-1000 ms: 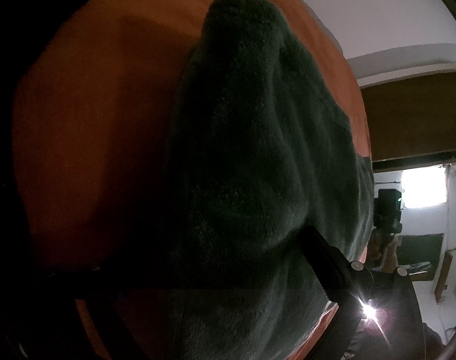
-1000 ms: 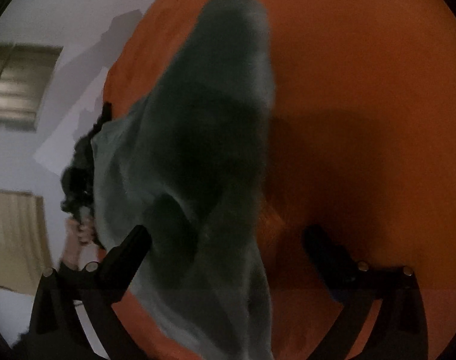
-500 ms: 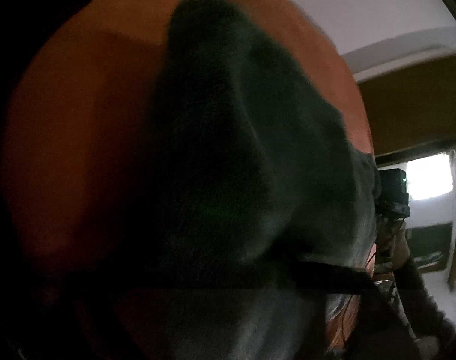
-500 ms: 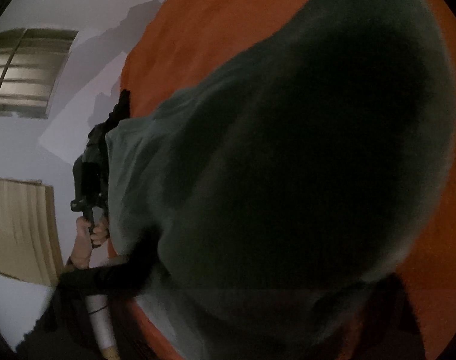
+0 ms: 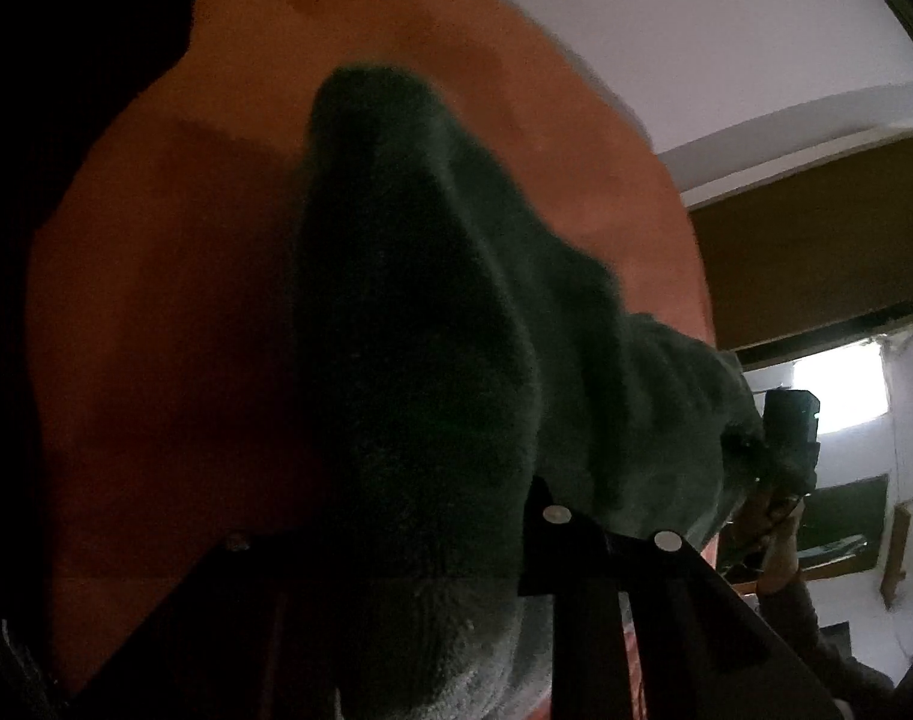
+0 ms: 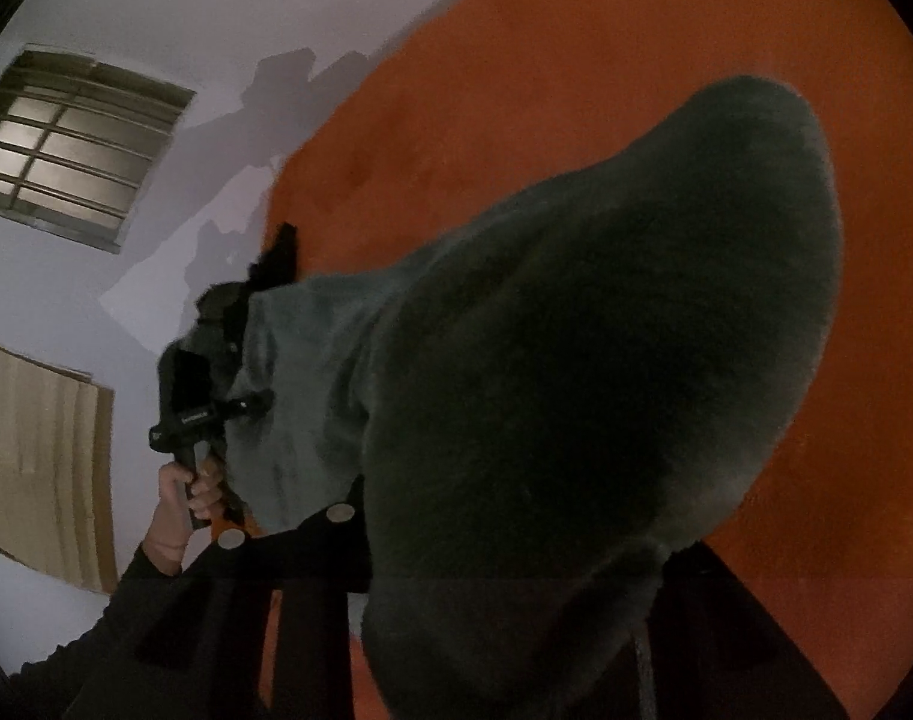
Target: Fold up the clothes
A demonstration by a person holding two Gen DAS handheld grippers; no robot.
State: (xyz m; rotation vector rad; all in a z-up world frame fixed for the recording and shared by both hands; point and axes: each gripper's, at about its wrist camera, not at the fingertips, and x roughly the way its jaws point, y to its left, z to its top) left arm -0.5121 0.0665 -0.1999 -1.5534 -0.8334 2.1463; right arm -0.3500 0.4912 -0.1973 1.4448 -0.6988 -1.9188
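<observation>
A dark green fleece garment (image 5: 432,360) lies on the orange surface (image 5: 156,300), its near end bunched up and raised. My left gripper (image 5: 396,540) has that fabric packed between its fingers (image 5: 552,534), and its jaws are closing on it. In the right wrist view the same garment (image 6: 606,360) fills the gap of my right gripper (image 6: 510,546), whose jaws are also closing on it. Each view shows the other gripper at the garment's edge: the left gripper (image 6: 216,372) in a hand (image 6: 186,492), the right gripper (image 5: 786,438) at the far right.
The orange surface (image 6: 576,90) spreads beyond the garment up to a white wall (image 5: 696,30). A barred window (image 6: 78,144) and a tan panel (image 6: 36,468) are on the wall to the left. A brown board (image 5: 804,240) and a bright opening (image 5: 840,384) show on the right.
Both grippers' jaws went from wide open to closed around the green fabric. The garment's near end has risen off the orange surface and now bulges close to both cameras.
</observation>
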